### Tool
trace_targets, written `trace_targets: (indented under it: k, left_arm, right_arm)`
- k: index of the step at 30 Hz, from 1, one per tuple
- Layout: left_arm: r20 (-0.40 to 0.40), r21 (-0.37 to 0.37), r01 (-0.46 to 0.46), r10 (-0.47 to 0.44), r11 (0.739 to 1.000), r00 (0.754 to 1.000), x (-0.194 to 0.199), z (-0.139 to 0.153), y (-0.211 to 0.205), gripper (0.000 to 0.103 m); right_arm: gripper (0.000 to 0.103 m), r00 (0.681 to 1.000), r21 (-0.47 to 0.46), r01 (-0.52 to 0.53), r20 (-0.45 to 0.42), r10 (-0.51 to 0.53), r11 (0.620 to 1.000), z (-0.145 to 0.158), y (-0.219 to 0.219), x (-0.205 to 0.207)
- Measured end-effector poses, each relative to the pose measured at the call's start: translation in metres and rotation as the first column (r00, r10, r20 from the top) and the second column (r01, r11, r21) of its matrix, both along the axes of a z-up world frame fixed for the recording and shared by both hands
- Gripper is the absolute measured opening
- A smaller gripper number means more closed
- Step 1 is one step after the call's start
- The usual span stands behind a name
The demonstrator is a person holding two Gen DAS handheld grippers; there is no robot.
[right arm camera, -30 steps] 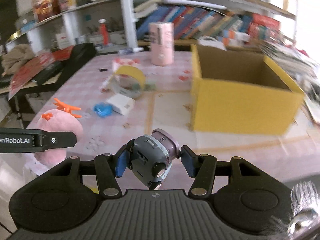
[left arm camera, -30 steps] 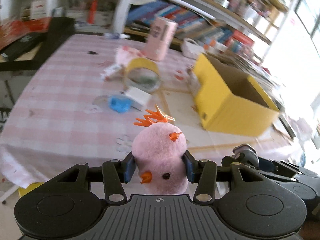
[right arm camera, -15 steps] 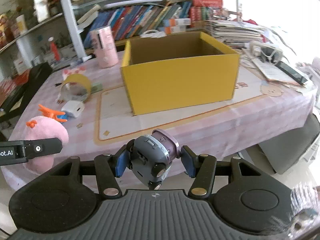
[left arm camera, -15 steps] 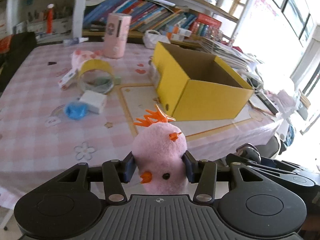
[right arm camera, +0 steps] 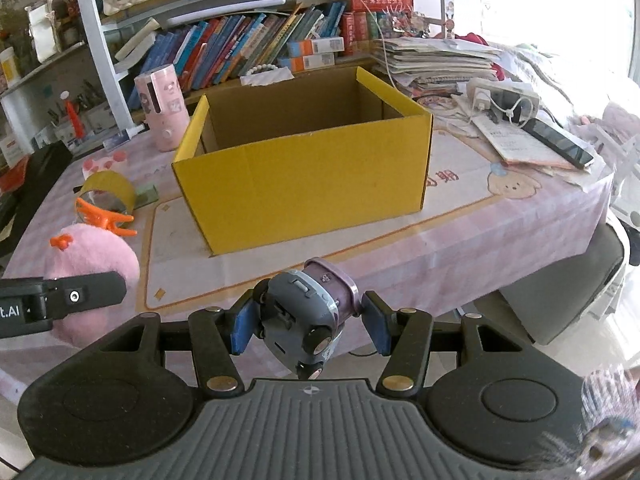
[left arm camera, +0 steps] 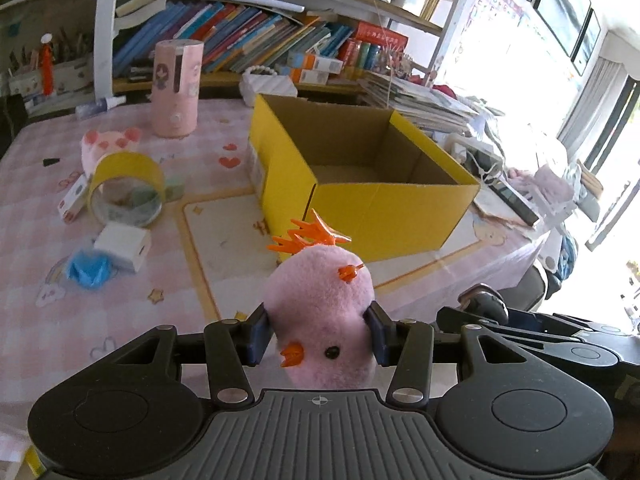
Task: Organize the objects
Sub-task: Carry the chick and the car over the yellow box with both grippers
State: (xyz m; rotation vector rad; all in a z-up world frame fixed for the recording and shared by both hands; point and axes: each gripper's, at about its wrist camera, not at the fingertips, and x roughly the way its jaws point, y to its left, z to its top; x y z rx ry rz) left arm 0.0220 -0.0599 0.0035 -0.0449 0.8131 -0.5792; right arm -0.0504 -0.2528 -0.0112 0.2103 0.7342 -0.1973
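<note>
My left gripper (left arm camera: pixel 316 338) is shut on a pink plush chick (left arm camera: pixel 320 312) with an orange comb, held above the table's near edge; it also shows at the left of the right wrist view (right arm camera: pixel 88 264). My right gripper (right arm camera: pixel 308 324) is shut on a small grey and purple toy camera (right arm camera: pixel 308 312), held off the table's near edge. An open, empty yellow cardboard box (left arm camera: pixel 360 184) stands on the pink checked table ahead of both grippers; the right wrist view shows it too (right arm camera: pixel 304 172).
Left of the box lie a yellow tape roll (left arm camera: pixel 126 188), a white block (left arm camera: pixel 122 246), a blue wad (left arm camera: pixel 88 270) and a pink cylinder (left arm camera: pixel 176 88). Papers, a power strip and a phone (right arm camera: pixel 556 142) lie right of the box. Bookshelves stand behind the table.
Both grippers have swung to the right and now face the yellow box more squarely. Each still holds its object.
</note>
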Motion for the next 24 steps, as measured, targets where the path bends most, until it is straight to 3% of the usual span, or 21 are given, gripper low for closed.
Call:
trace_targets:
  k: [10,18,24]
  left_arm:
    - [0.056,-0.007,0.012,-0.012,1.000,0.998,0.019,0.013,-0.029,0.047]
    - [0.178,-0.036,-0.014,0.020,0.999,0.984,0.043,0.041,-0.054,0.047]
    - [0.211,-0.026,-0.040,0.045,0.999,0.976,0.072,0.047,-0.082,0.047]
  right_arm:
    - [0.053,1.000,0.000,0.008,0.016,-0.008,1.000,0.007,-0.030,0.026]
    - [0.053,0.983,-0.075,-0.003,0.183,0.017,0.997,0.040,-0.057,0.054]
    - [0.053,0.956,-0.164,-0.042,0.280,0.088,0.985,0.060,-0.078,0.088]
